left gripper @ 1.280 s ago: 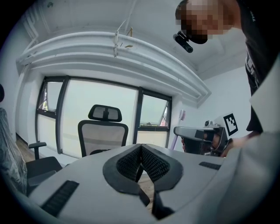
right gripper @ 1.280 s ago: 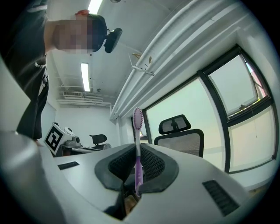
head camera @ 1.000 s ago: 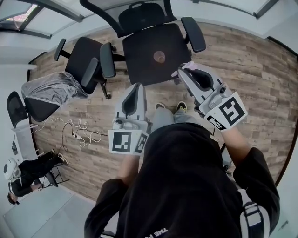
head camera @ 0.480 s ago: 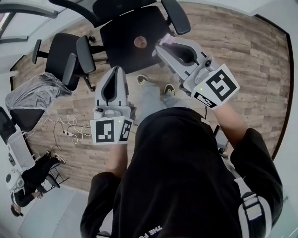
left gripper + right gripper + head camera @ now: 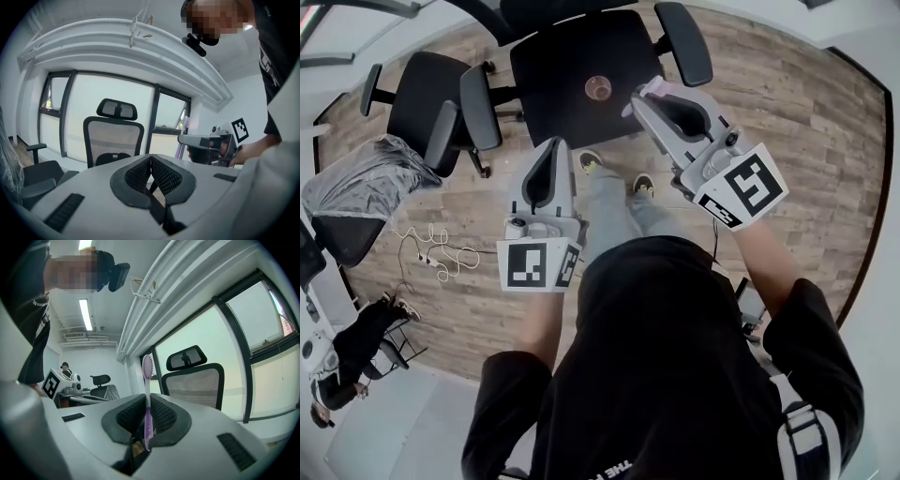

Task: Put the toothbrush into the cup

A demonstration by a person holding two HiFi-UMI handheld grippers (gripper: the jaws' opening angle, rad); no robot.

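closer to the cup (image 5: 598, 88) than a second ago, my right tongs (image 5: 645, 92) now hang just right of it in the head view. they're clenched on the purple toothbrush (image 5: 147, 394), its bristle end standing up past the tips. the cup sits on a black chair seat (image 5: 553, 56). my left tongs (image 5: 151, 161) are clenched on nothing.

The cup (image 5: 598, 88) sits on the chair seat (image 5: 553, 56). Just right of it is the right gripper (image 5: 643, 91) (toothbrush (image 5: 147, 380) between its jaws).
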